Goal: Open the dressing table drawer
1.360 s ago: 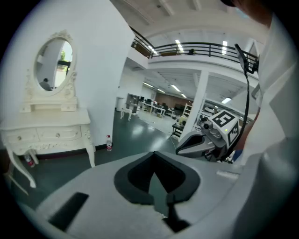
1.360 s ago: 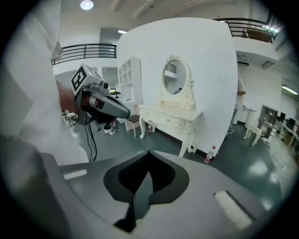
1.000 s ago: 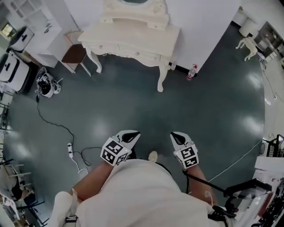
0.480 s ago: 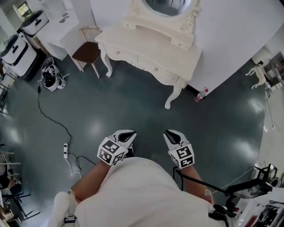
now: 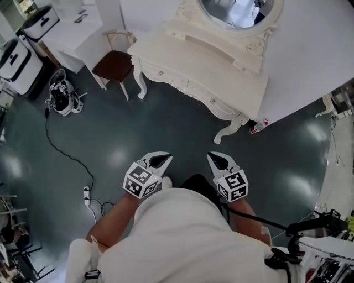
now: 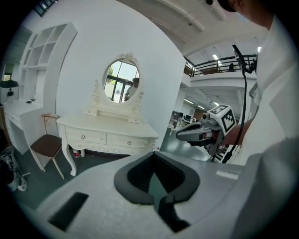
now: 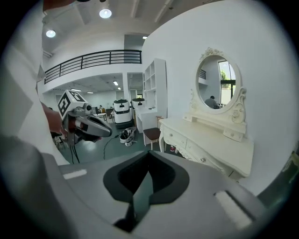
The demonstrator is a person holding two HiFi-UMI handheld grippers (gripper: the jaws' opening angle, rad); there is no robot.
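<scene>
The cream dressing table [image 5: 213,69] with its oval mirror [image 5: 238,11] stands against the white wall, a stretch of floor ahead of me. Two knobbed drawers [image 5: 188,84] sit closed in its front. Both grippers hang close to my body, well short of the table. My left gripper [image 5: 160,160] is shut and holds nothing. My right gripper [image 5: 218,160] is also shut and empty. In the left gripper view the table [image 6: 107,135] lies ahead to the left, past the left gripper [image 6: 156,183]. In the right gripper view the table [image 7: 205,144] lies to the right of the right gripper [image 7: 145,183].
A chair with a brown seat [image 5: 113,63] stands at the table's left end, beside a white desk [image 5: 72,25]. Gear [image 5: 62,99] lies on the dark floor, with a cable running to a power strip [image 5: 87,194]. A bottle [image 5: 258,127] stands by the table's right leg.
The dressing table has come much nearer and larger in the head view as I walk towards it. Both grippers travel with me, still shut and side by side.
</scene>
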